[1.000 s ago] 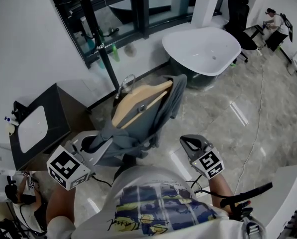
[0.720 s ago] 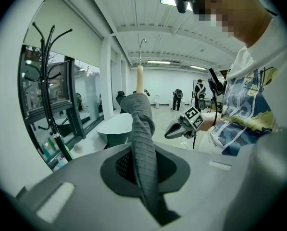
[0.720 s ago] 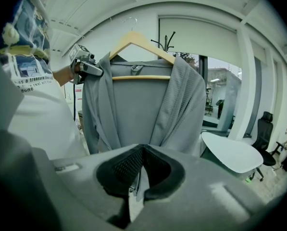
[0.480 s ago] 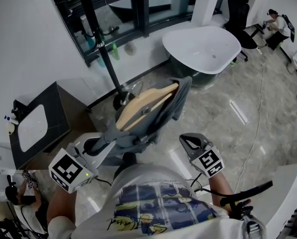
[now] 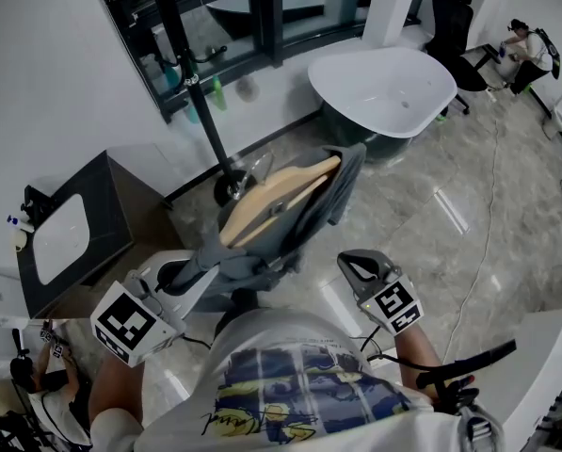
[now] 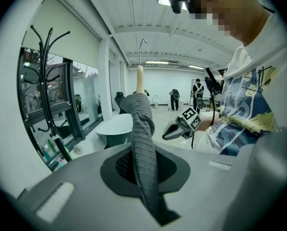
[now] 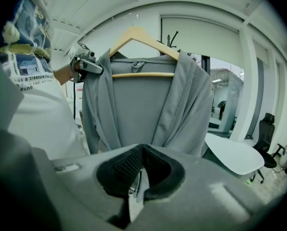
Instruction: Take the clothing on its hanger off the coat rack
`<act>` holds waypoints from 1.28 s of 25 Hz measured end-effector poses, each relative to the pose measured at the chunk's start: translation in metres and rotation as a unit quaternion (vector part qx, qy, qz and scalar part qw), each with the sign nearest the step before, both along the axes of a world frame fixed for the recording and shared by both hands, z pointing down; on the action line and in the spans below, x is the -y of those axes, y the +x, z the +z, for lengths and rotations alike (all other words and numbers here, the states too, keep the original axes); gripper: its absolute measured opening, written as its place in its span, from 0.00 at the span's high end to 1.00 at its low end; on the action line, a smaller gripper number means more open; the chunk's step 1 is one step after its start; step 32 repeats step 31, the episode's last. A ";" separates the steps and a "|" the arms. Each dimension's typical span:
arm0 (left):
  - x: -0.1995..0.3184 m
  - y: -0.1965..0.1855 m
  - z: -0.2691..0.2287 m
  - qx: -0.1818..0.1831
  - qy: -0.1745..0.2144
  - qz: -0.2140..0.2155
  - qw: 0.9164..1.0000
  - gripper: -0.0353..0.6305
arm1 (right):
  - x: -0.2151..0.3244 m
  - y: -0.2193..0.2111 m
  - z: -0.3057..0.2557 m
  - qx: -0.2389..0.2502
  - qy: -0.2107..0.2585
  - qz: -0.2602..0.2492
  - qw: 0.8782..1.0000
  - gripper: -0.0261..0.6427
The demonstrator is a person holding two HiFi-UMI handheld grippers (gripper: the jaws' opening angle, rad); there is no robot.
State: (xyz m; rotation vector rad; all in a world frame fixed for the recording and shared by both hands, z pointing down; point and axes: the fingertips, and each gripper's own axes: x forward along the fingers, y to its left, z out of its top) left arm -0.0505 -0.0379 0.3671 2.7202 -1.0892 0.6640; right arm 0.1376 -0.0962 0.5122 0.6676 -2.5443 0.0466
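Left gripper (image 5: 188,266) clamped on grey garment (image 5: 311,217), right gripper (image 5: 361,269) shut empty beside it: hold your grip firm and hanger (image 5: 266,205) level, well clear of coat rack (image 5: 198,102) ahead.

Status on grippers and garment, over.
Left gripper shut on garment. Right gripper shut, empty. Garment on hanger, clear of rack. Nothing in the way.

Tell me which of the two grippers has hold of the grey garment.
The left gripper: its fingers are shut on a fold of the grey garment. The right gripper is shut too, but on nothing, clear of the cloth.
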 end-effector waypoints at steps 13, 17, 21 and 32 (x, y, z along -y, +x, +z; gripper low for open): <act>-0.004 -0.005 0.001 0.000 -0.004 0.008 1.000 0.93 | -0.005 -0.009 0.003 -0.006 -0.003 -0.004 1.000 0.96; 0.000 -0.003 0.000 0.002 -0.008 0.012 1.000 0.93 | -0.003 -0.009 0.006 -0.009 -0.005 -0.005 1.000 0.96; 0.004 -0.008 0.002 0.000 -0.007 0.011 1.000 0.93 | 0.000 -0.013 0.006 -0.010 -0.001 -0.007 1.000 0.96; 0.023 -0.019 0.009 -0.011 -0.005 -0.006 1.000 0.93 | 0.015 -0.019 0.010 -0.011 -0.005 -0.009 1.000 0.96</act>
